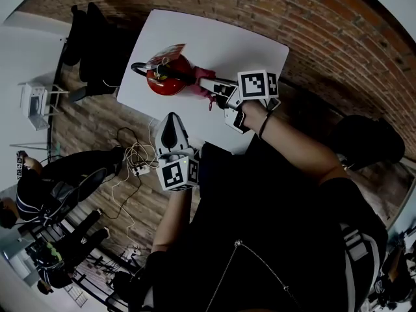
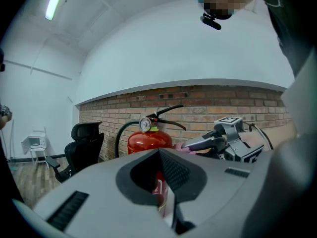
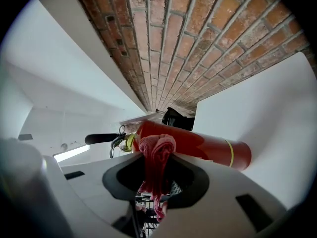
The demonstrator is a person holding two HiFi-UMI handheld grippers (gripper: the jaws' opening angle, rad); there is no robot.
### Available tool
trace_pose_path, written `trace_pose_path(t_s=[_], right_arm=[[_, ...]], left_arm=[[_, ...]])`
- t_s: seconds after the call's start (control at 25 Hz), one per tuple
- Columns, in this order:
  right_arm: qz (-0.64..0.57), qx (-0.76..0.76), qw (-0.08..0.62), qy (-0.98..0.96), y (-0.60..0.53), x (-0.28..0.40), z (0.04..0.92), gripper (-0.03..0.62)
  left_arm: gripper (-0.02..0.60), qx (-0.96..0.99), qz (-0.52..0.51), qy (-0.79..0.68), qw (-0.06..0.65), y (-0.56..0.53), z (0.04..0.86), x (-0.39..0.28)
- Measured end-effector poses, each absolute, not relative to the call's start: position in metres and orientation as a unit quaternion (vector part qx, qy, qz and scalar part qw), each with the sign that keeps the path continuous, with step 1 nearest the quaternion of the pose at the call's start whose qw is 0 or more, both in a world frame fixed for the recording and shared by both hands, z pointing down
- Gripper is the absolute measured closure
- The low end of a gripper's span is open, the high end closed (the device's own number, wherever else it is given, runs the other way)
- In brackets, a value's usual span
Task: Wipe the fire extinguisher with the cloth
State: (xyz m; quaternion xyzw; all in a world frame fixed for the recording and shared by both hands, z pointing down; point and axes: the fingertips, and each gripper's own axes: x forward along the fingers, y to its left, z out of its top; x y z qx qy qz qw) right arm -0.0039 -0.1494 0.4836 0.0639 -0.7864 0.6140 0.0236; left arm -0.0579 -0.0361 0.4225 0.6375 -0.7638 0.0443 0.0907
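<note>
A red fire extinguisher [image 1: 166,78] with a black hose and lever stands on the white table [image 1: 214,38]. My right gripper [image 1: 213,88] is shut on a bunched pink cloth [image 1: 201,88], and the cloth is pressed against the extinguisher's right side. In the right gripper view the cloth [image 3: 156,168] fills the jaws of the right gripper [image 3: 157,156], with the red cylinder [image 3: 210,150] just beyond. My left gripper [image 1: 170,123] hangs shut and empty at the table's near edge. The left gripper view has its jaws [image 2: 159,155] facing the extinguisher [image 2: 147,142] and the right gripper [image 2: 225,139].
A black office chair [image 1: 96,44] stands left of the table, also in the left gripper view [image 2: 83,147]. Cables and a power strip [image 1: 135,166] lie on the brick surface beside my left gripper. A seated person [image 1: 45,184] and a small white rack [image 1: 36,101] are at far left.
</note>
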Motion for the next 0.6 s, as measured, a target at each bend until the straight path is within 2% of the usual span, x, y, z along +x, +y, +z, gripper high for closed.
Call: trace_pose_path(t_s=[0.6], right_arm=[[0.610, 0.053, -0.016, -0.790, -0.148, -0.002, 0.454, 0.480]], left_arm=[[0.571, 0.655, 0.049, -0.751, 0.072, -0.040, 0.405, -0.063]])
